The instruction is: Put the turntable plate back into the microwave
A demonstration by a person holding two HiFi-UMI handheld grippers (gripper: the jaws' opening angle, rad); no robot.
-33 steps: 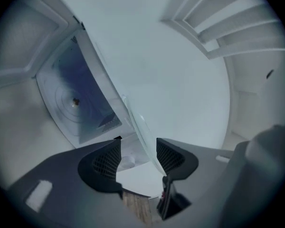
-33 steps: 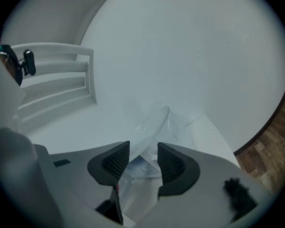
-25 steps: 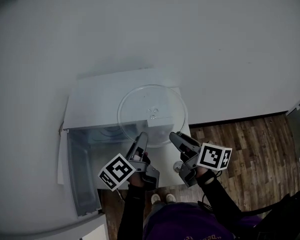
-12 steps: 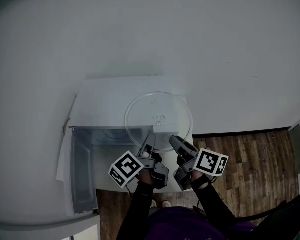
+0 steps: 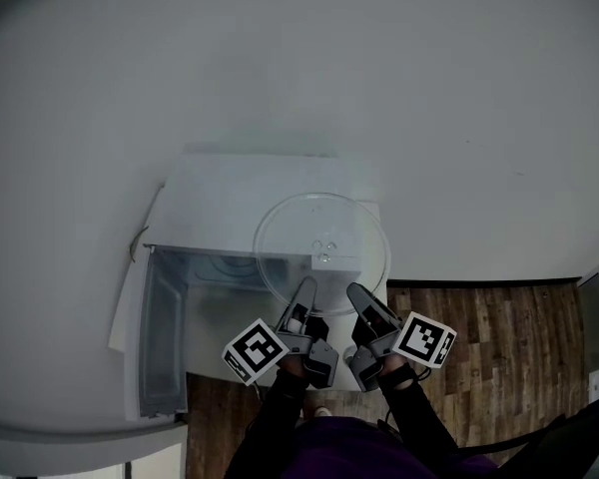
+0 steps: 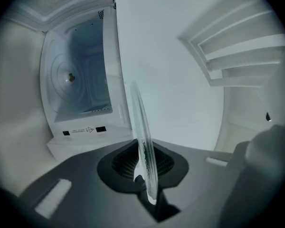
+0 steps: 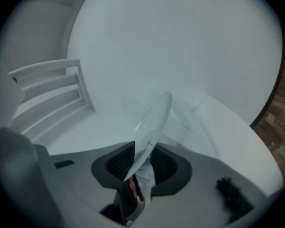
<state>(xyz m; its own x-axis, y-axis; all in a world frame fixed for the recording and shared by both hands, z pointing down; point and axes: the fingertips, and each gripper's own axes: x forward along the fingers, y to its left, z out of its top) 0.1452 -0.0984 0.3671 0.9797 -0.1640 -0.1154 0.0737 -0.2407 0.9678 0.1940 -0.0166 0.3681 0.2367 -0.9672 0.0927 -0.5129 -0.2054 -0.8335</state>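
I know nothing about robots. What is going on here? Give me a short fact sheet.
Plate: glass turntable plate lying on top of the microwave, overhanging its front
Door: open
Cavity: no plate inside
Left gripper: shut on the plate's near rim, jaws just closed further
Right gripper: rim between its jaws, which have just been closing, not yet clamped

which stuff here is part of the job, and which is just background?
Job: turntable plate over the top of the microwave; open microwave door; left gripper shut on the plate's rim; right gripper, rim between its jaws; both jaws have just been closing.
Bystanders: wooden floor; white wall.
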